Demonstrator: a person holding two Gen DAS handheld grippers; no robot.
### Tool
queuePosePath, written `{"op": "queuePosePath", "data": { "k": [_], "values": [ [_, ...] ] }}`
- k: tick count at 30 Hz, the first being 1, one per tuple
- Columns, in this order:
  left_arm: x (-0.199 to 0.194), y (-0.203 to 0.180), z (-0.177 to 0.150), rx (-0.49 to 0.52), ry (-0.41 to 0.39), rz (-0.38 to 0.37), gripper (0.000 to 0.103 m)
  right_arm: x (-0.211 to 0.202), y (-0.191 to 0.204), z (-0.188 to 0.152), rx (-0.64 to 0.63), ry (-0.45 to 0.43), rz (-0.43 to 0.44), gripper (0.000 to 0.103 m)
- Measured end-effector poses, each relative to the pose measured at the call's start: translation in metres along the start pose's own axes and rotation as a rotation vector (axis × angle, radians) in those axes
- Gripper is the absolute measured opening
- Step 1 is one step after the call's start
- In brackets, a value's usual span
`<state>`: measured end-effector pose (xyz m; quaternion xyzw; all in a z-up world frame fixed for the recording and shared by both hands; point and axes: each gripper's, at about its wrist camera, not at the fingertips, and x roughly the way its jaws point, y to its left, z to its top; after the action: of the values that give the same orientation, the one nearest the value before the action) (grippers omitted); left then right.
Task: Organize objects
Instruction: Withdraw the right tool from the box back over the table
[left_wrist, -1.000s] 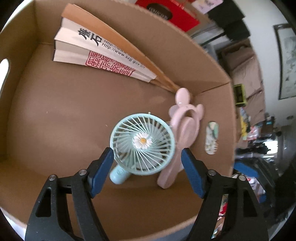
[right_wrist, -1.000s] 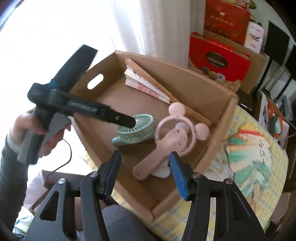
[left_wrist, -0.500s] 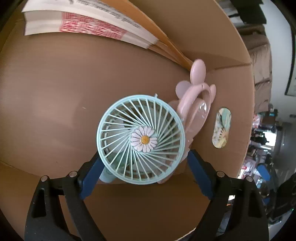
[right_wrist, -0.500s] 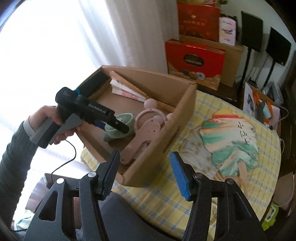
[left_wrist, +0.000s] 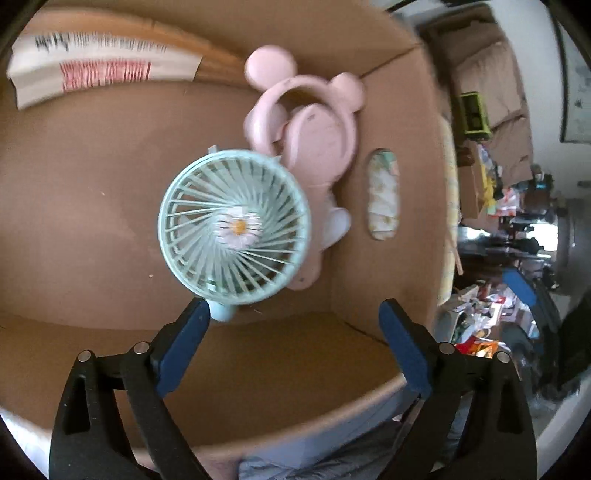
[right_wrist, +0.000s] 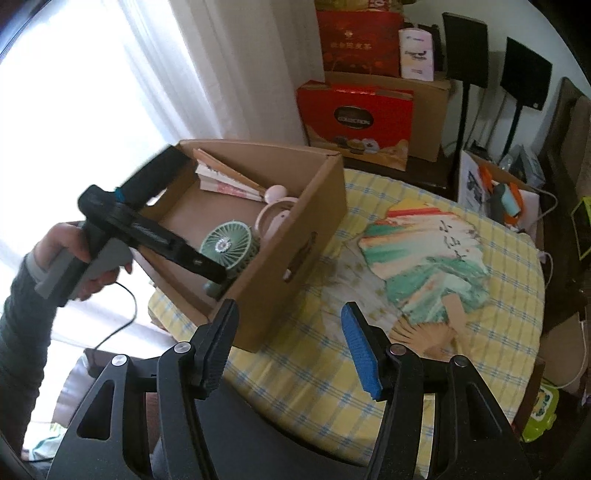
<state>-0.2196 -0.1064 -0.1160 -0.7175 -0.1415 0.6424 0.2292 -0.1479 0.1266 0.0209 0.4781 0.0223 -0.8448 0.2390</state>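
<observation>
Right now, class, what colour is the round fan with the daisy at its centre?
Pale mint green fan, seen best in the left wrist view.

- We see the worktop (right_wrist: 498, 295) under a yellow checked cloth.
- The cardboard box (right_wrist: 295, 236) sits at nine o'clock.
- The open paper fan (right_wrist: 424, 266) lies at three o'clock.
</observation>
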Motion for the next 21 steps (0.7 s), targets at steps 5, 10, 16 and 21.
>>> {"op": "queuePosePath", "data": {
  "k": [5,10,16,21],
  "values": [
    [-0.03,-0.026,-0.027,0.053,-0.09,0.007,0.096,-0.009,-0.012,-0.009,0.033,-0.021,-0.02,0.062],
    [-0.047,-0.049,-0.041,0.076,-0.189,-0.011,0.099,-0.021,-0.026,-0.019,0.065,-0.048,-0.078,0.062],
    [-0.053,-0.073,-0.055,0.101,-0.288,-0.007,0.103,-0.031,-0.046,-0.034,0.107,-0.057,-0.139,0.066],
    [-0.051,-0.089,-0.063,0.128,-0.33,0.038,0.103,-0.042,-0.065,-0.047,0.144,-0.068,-0.188,0.067]
  ]
}}
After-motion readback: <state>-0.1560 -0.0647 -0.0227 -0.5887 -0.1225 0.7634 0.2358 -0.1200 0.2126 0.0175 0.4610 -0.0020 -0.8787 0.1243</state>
